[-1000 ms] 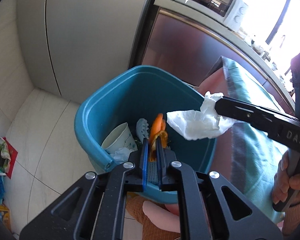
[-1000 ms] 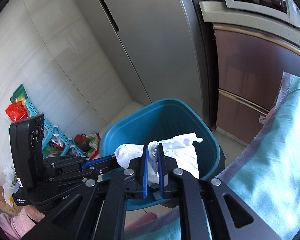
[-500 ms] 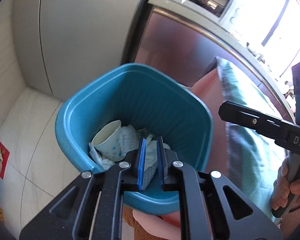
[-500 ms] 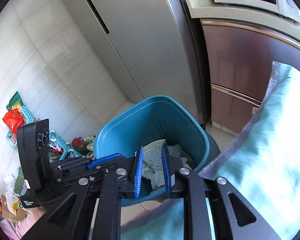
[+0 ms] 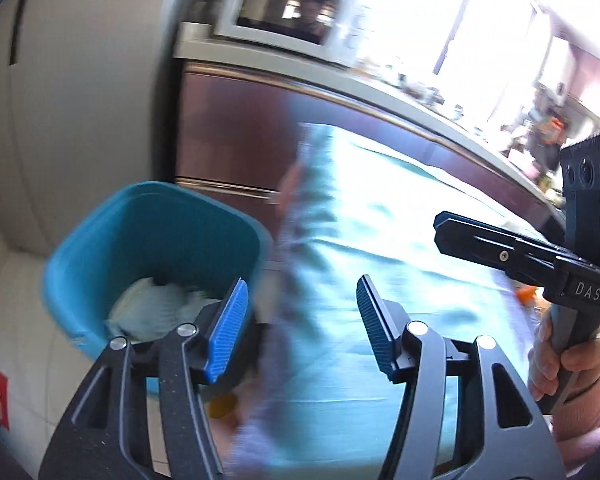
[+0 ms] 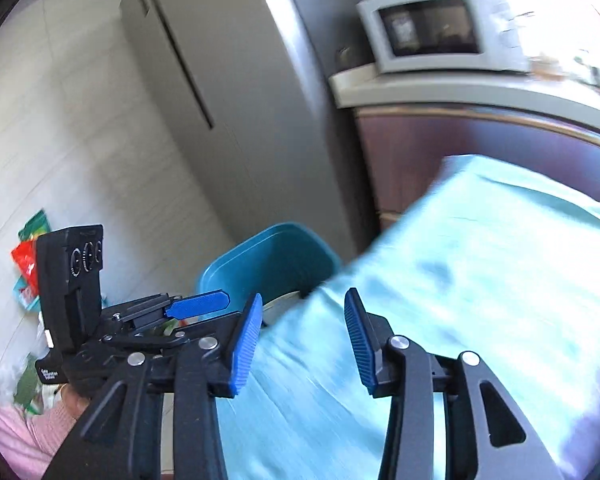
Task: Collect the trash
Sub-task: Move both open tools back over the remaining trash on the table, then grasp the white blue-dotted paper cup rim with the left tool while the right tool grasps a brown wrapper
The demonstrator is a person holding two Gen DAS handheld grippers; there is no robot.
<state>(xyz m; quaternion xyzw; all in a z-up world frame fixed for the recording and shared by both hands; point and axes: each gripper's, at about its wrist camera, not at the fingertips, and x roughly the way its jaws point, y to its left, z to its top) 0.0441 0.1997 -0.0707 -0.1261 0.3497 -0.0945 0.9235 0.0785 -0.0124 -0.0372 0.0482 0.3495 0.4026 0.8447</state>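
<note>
Left wrist view: my left gripper [image 5: 300, 322] has its jaws apart and opening, with nothing between them. Its pads [image 5: 227, 328] are blue with fine ribbing, set on black angular arms with round silver pins. Behind the left pad stands the teal bin [image 5: 100, 248], a smooth plastic tub with rounded corners and a rolled rim. It sits on the pale floor, just beside the edge of the turquoise cloth [image 5: 380, 240]. Inside the bin lies crumpled white trash [image 5: 156, 310] (blur hides the individual pieces). The cloth is woven, with a greyish border strip along its near edge, and it fills the space behind the gap between my pads. At the right, my right gripper [image 5: 444, 232] enters as a black bar over the cloth; a hand [image 5: 560, 360] in a pink sleeve grips its handle.

Right wrist view: my right gripper [image 6: 302, 338] is also empty, its ribbed blue pads [image 6: 246, 346] moderately apart and opening. It hangs over the corner of the turquoise cloth [image 6: 480, 280]. The teal bin [image 6: 268, 256] stands beyond the left pad, partly hidden by the cloth's corner. My left gripper [image 6: 198, 304] shows at the left, one blue finger pointing toward the bin. A boxy white microwave [image 6: 440, 28] sits on the counter above.
</note>
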